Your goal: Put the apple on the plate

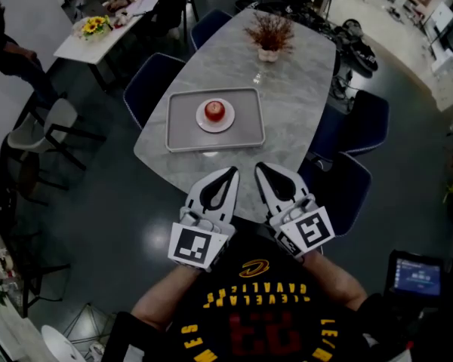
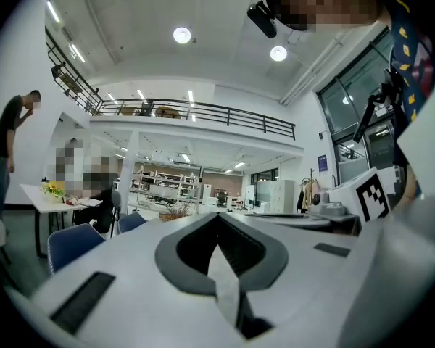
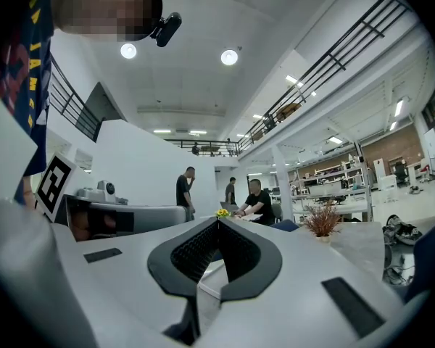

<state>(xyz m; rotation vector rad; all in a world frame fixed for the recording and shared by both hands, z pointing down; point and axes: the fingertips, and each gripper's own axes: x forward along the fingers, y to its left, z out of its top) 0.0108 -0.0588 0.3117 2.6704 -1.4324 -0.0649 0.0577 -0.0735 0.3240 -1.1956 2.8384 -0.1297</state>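
Red apple (image 1: pixel 214 111) sits on plate (image 1: pixel 201 122), inside tray (image 1: pixel 180 130), well ahead of both sets of fingertips. Left gripper (image 1: pixel 232 171) and right gripper (image 1: pixel 260 167): jaws together, nothing between. Likely idle because placement looks done.

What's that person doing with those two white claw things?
The person holds a gripper in each hand. The left gripper and the right gripper are both shut and empty, near the table's closest edge. The red apple sits on a small white plate in the grey tray, and neither gripper touches it. So the apple job looks done.
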